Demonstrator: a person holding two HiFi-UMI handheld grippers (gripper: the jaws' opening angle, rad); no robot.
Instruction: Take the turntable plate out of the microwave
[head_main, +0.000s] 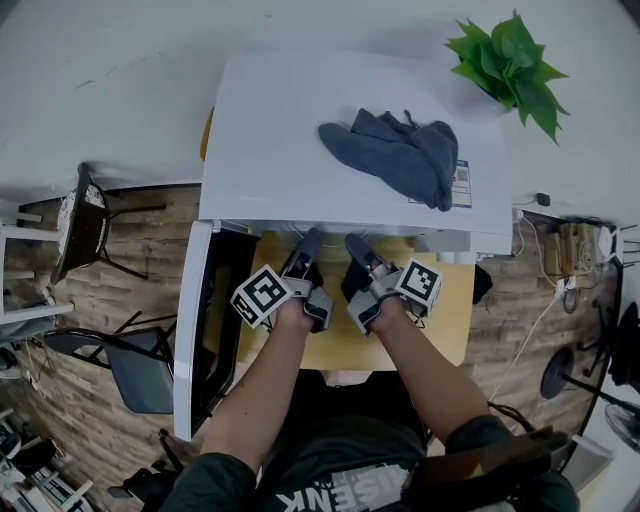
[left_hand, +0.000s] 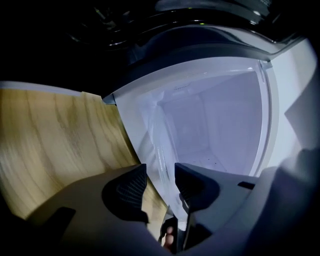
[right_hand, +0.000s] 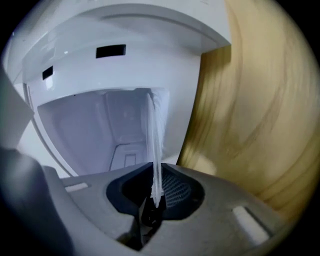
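The glass turntable plate (left_hand: 157, 150) shows edge-on as a thin clear band leading into the white microwave (head_main: 340, 130) cavity (left_hand: 215, 120). My left gripper (left_hand: 161, 182) has the plate's rim between its jaws, with a gap showing at the pads, so it is open. My right gripper (right_hand: 156, 187) is shut on the plate's rim (right_hand: 154, 135), both pads pressed against the glass. In the head view both grippers, left (head_main: 305, 245) and right (head_main: 358, 250), reach side by side into the microwave's opening. There the plate itself is hidden under the microwave's top.
The microwave door (head_main: 195, 320) hangs open to the left of my left arm. A grey cloth (head_main: 400, 155) lies on top of the microwave, and a green plant (head_main: 510, 65) stands at the back right. The wooden table (head_main: 440, 310) extends under both grippers.
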